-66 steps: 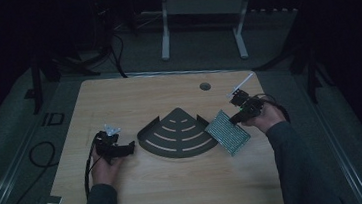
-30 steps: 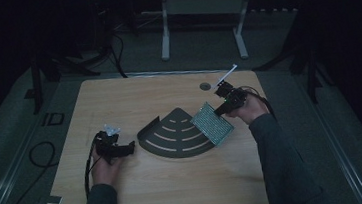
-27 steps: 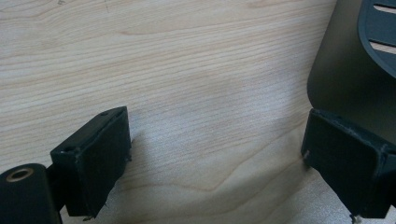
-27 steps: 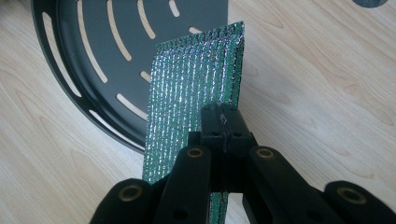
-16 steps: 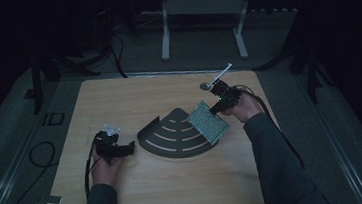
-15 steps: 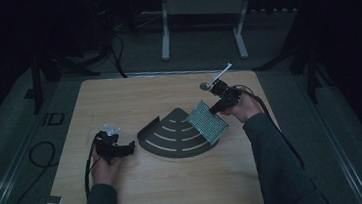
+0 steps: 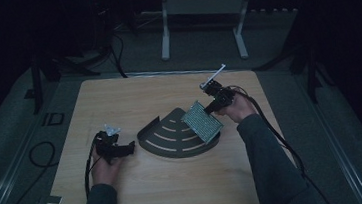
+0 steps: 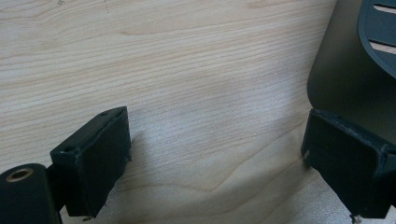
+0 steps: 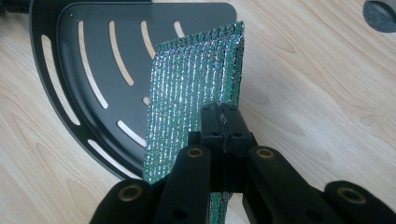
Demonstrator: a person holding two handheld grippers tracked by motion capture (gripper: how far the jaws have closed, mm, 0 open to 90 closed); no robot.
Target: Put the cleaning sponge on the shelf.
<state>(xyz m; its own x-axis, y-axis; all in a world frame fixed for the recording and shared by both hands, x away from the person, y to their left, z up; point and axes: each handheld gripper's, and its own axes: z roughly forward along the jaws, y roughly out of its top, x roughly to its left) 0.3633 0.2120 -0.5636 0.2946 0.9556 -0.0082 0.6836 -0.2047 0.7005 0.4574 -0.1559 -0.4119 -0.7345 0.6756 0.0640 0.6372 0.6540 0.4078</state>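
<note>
Right now your right gripper (image 9: 223,122) is clamped on one edge of the green scouring pad (image 9: 194,88), and the pad hangs tilted over the right-hand part of the black slotted tray (image 9: 60,56), its lower corner just above the tray floor or perhaps brushing it; you cannot tell which from the high view. Your left gripper (image 8: 215,158) rests on the table (image 8: 187,70) with its jaws standing wide apart and nothing between them, one jaw just beside the tray's outer wall.

Watch the grip first: you hold the pad by a narrow strip, and a soft pad like this can fold or swing, so it may land half on the tray rim (image 7: 147,131) instead of flat inside. If you let go while it is this steeply tilted, it could tip outward onto the wood. A dragging corner could also shove the light tray sideways, and your left jaw, so near the wall, could nudge it too.
</note>
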